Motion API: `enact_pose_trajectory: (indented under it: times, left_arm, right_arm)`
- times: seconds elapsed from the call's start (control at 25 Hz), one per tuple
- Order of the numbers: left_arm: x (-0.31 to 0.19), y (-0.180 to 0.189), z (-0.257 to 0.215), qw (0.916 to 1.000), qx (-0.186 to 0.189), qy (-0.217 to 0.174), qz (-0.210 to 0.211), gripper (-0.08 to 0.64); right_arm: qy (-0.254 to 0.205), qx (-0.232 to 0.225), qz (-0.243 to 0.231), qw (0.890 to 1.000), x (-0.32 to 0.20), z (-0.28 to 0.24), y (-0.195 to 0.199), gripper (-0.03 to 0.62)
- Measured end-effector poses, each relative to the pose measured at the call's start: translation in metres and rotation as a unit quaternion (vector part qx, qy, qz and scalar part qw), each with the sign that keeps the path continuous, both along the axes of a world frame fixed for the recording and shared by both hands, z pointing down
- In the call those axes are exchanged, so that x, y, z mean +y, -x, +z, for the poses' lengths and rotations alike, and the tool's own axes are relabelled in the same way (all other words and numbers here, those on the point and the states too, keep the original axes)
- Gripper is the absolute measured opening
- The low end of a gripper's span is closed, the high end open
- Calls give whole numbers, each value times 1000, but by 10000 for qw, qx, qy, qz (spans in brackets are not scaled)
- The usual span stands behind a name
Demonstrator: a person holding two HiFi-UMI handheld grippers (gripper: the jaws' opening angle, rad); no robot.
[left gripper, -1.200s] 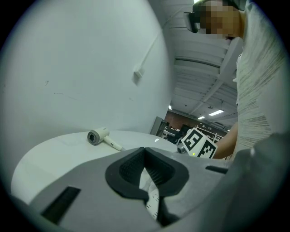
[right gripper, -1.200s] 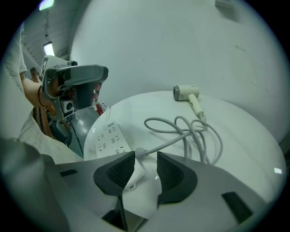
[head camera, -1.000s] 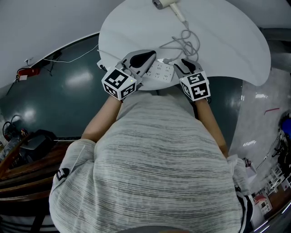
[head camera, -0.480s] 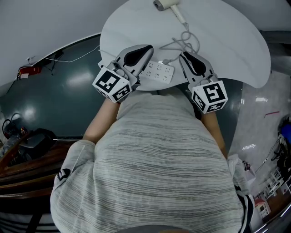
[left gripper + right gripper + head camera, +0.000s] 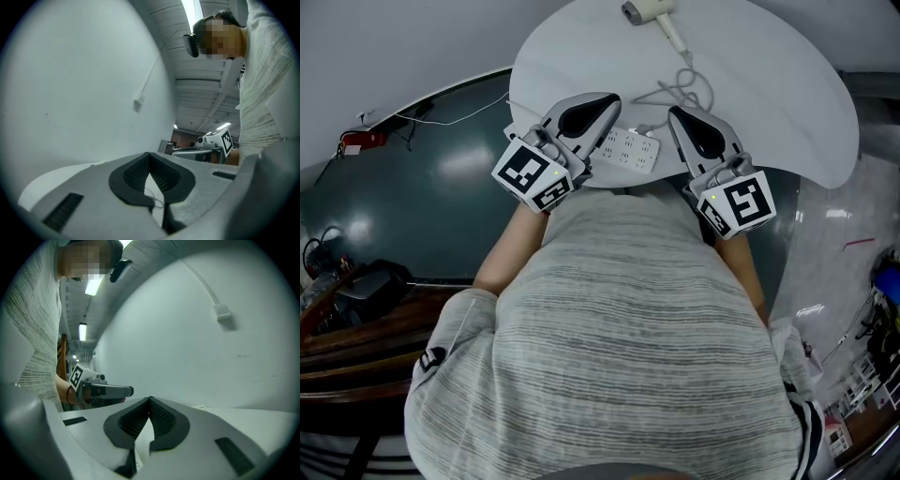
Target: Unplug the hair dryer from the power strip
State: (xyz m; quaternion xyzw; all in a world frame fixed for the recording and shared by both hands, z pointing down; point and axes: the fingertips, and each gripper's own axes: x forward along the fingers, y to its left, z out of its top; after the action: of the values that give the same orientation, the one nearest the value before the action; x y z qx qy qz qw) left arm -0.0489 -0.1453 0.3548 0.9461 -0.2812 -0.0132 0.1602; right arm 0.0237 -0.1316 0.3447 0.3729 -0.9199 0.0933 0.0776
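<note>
A white power strip lies at the near edge of the round white table. The hair dryer rests at the far edge, and its grey cord loops back toward the strip. The cord's end lies at the strip's far right corner; I cannot tell if it sits in a socket. My left gripper hovers shut above the strip's left end. My right gripper hovers over the right end; its jaws have just been closing and now meet with nothing between them. Both gripper views show pads touching, left and right.
Dark green floor surrounds the table, with a thin cable along the wall at left. A plain white wall fills both gripper views. Each gripper sees the other: the right gripper and the left gripper. The person's grey striped shirt fills the foreground.
Both grippers have lifted off the table near the strip. The right one rose more, swung from pointing down to nearly level, and its jaws went from wide open to shut on nothing.
</note>
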Motion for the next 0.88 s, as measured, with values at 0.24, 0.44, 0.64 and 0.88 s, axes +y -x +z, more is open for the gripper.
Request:
enact_pose_trajectory:
  times: [0.24, 0.44, 0.64, 0.88]
  left_arm:
    - [3, 1, 2, 10000, 12, 40, -15, 6]
    - [2, 2, 6, 10000, 27, 69, -23, 6]
    - [2, 2, 4, 9999, 77, 98, -26, 6]
    - [2, 1, 6, 9999, 85, 128, 3, 6]
  right_arm:
    - [79, 78, -56, 9999, 2, 6, 0, 25]
    - [141, 92, -46, 9998, 1, 10, -1, 25]
    - [256, 67, -52, 9996, 2, 12, -1, 25]
    - [371, 60, -106, 9992, 3, 18, 0, 25]
